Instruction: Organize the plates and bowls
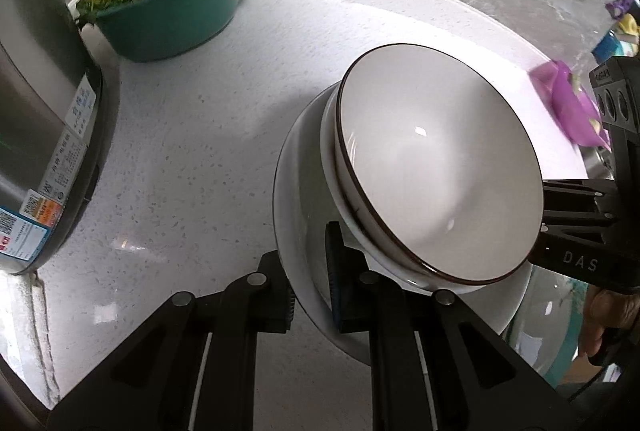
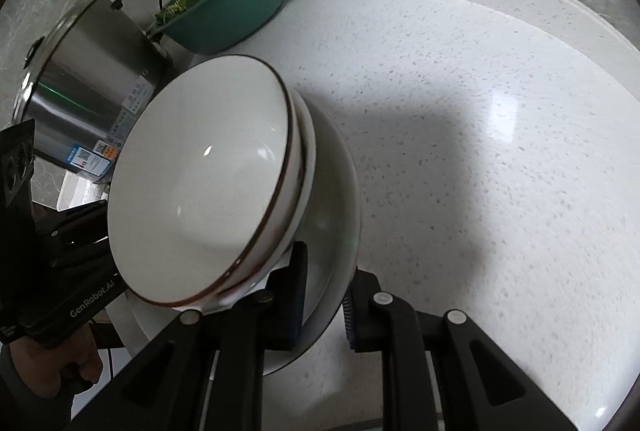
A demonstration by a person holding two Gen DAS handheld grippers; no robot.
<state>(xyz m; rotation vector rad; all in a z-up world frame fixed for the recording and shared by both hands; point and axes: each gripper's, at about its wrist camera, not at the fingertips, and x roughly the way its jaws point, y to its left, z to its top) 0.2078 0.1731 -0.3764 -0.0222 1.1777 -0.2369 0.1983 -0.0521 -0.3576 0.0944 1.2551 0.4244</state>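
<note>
A white plate (image 1: 304,191) (image 2: 340,191) carries two nested bowls, tilted, above the counter. The upper bowl (image 1: 432,167) (image 2: 200,171) is white with a brown rim. The plain white bowl (image 1: 329,167) (image 2: 307,151) under it shows only its edge. My left gripper (image 1: 314,291) is shut on the plate's near rim, one pad inside and one under it. My right gripper (image 2: 324,307) is shut on the opposite rim the same way. In each view the other gripper's black frame (image 1: 576,227) (image 2: 80,243) reaches in behind the bowls, its tips hidden.
A teal basin of green leaves (image 1: 168,19) (image 2: 232,15) stands at the back of the speckled white counter (image 1: 200,151) (image 2: 480,151). A steel cooker (image 1: 36,111) (image 2: 88,79) stands at the left, with a cable behind it. A purple container (image 1: 572,103) is at the right. A hand (image 2: 52,363) holds the left gripper.
</note>
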